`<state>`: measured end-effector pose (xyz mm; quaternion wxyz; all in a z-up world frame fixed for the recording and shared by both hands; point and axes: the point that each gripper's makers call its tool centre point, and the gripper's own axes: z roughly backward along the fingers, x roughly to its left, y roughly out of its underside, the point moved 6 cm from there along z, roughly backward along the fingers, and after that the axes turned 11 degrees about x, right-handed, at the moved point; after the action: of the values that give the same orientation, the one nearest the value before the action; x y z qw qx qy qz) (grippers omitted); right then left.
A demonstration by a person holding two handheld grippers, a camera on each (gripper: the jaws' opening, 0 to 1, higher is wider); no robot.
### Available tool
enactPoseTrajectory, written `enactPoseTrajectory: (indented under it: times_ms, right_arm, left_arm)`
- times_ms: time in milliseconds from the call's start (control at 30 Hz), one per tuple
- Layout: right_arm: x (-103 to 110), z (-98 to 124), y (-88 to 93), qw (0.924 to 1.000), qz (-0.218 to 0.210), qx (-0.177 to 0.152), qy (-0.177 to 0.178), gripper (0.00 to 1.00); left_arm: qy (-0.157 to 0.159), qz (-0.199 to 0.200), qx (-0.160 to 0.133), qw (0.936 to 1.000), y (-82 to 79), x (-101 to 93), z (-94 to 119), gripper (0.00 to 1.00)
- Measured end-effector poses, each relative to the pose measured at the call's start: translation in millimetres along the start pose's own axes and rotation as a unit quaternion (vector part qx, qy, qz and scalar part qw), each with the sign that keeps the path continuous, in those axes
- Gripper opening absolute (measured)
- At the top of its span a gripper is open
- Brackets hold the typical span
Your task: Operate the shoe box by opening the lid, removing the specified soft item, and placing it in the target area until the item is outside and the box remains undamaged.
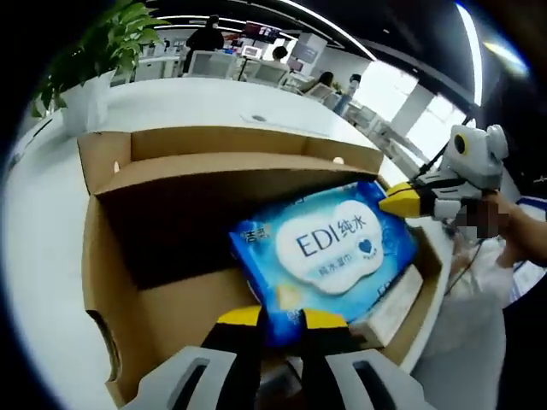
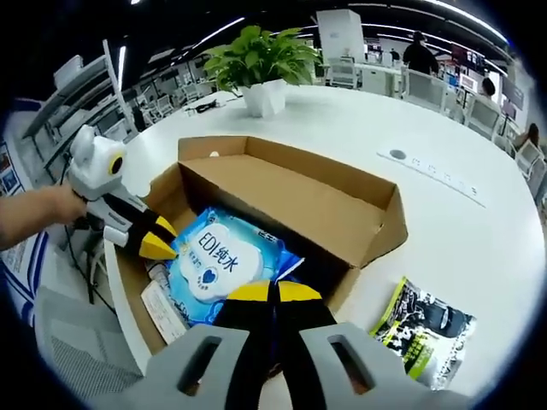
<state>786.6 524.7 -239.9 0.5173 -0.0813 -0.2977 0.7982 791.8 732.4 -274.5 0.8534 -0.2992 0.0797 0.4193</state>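
Two grippers pinching glossy blue wipes pack, brown cardboard box

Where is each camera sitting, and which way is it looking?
Left gripper view: rides on the left gripper, at one end of the open cardboard box, looking along the blue wipes pack; a hand holds the right gripper at the far end.
Right gripper view: rides on the right gripper, looking down into the box toward a potted plant; a hand holds the left gripper.
Both show the box, wipes pack, white table and plant.
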Motion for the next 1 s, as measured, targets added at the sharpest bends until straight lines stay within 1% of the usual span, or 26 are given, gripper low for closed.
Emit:
enactPoseTrajectory:
  times_ms: [67,133,167,333,400,533,733,933,1000]
  right_arm:
    - [2,1,0.3,1.0000,-0.002,0.000,0.000,0.00]
    - [2,2,0.5,1.0000,-0.003,-0.001,0.001,0.00]
    - [2,1,0.6,1.0000,-0.003,-0.001,0.002,0.00]
    - [2,1,1.2,0.9999,-0.012,-0.004,0.000,0.00]
    - [0,-2,0.2,0.9999,-0.014,-0.005,0.000,0.00]
    - [2,0,0.9,0.9997,-0.022,-0.010,-0.001,0.00]
    - [2,5,1.5,0.9990,-0.039,-0.018,-0.009,0.00]
    - [3,6,-3.3,0.9986,-0.043,-0.027,-0.014,0.00]
    - [8,13,-2.3,0.9985,-0.044,-0.029,-0.016,0.00]
  left_arm:
    - [-0.004,0.003,0.000,1.0000,-0.5,0.5,-1,0.09]
    - [-0.015,0.007,0.001,0.9999,-1.5,3.3,-1,0.04]
    - [-0.010,0.027,0.000,0.9996,-3.2,3.0,-2,0.03]
    - [-0.012,0.043,-0.001,0.9990,-4.6,4.1,-3,0.01]
    - [-0.009,0.053,-0.005,0.9986,-5.1,5.3,-1,0.01]
    - [-0.005,0.064,-0.013,0.9979,-5.8,6.6,2,0.00]
    - [-0.008,0.065,-0.026,0.9975,-7.4,1.5,9,0.00]
    - [-0.015,0.051,-0.032,0.9981,-9.4,-2.3,17,0.00]
    - [-0.017,0.048,-0.035,0.9981,-10.3,-3.1,21,0.00]
